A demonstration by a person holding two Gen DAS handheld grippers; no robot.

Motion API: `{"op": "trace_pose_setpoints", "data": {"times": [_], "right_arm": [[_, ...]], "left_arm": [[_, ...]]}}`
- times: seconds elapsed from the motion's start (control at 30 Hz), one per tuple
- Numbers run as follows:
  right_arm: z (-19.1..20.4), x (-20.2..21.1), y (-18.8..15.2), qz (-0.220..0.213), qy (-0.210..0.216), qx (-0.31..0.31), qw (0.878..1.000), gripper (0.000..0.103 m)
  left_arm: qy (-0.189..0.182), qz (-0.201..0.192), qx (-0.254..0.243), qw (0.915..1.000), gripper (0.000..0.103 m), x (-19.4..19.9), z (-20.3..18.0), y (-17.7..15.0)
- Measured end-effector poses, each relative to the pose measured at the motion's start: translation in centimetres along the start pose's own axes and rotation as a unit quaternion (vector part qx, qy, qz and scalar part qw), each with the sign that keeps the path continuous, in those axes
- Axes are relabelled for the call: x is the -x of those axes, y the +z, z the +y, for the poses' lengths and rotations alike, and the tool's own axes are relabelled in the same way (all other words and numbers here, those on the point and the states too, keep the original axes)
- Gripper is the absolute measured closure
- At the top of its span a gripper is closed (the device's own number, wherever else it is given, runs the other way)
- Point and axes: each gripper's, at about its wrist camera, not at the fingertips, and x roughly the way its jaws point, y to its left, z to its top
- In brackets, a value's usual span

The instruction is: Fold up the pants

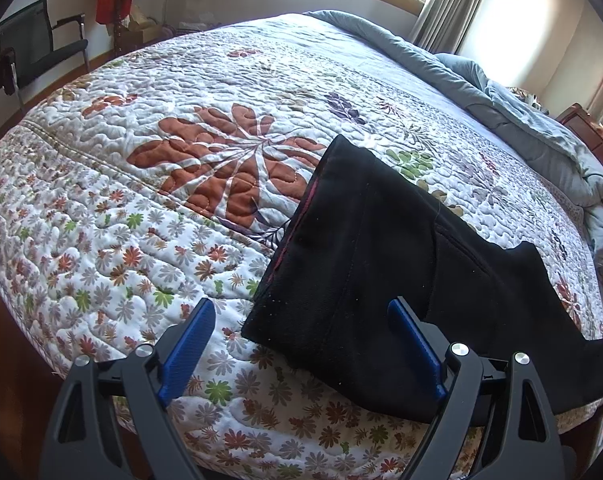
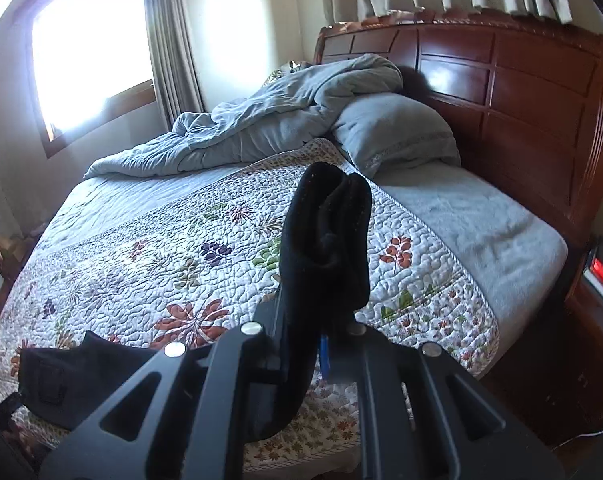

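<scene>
Left gripper [image 1: 301, 336] gapes wide, empty, over one pair of black pants [image 1: 365, 280] lying on the quilt [image 1: 141, 200] just ahead of it. Right gripper [image 2: 321, 344] is clamped on a bunched end of the pants, raised above the quilt.

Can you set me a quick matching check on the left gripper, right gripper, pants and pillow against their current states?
Things:
1. left gripper
2. right gripper
3. pants
4. pillow

States:
A. leaning against the headboard
B. jaws wide, nothing between the pads
C. one end lying on the quilt, the other lifted
D. clamped on bunched black fabric

Pairs: 1-B, 2-D, 3-C, 4-A
</scene>
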Motion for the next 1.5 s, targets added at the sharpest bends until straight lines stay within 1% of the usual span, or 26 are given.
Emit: {"op": "trace_pose_setpoints", "data": {"times": [0.27, 0.53, 0.83, 1.23, 1.5], "right_arm": [[0.9, 0.6, 0.3, -0.018, -0.004, 0.039, 0.999, 0.093], [1.6, 0.4, 0.6, -0.020, -0.001, 0.057, 0.998, 0.093], [4.0, 0.9, 0.7, -0.026, -0.014, 0.095, 0.995, 0.093], [7.4, 0.7, 1.0, -0.023, -0.031, 0.148, 0.988, 0.093], [10.3, 0.3, 0.4, -0.014, -0.046, 0.199, 0.979, 0.093]], "left_arm": [[0.013, 0.008, -0.011, 0.9998, 0.015, -0.5, -0.7, 0.0], [0.020, 0.008, -0.014, 0.9997, 0.015, -0.5, -1.0, -0.1], [0.013, 0.004, -0.010, 0.9999, 0.015, -0.3, -0.7, -0.1], [-0.001, 0.001, -0.007, 1.0000, 0.015, 0.1, -0.4, -0.2], [-0.011, -0.002, -0.003, 0.9999, 0.015, 0.4, -0.3, -0.2]]}}
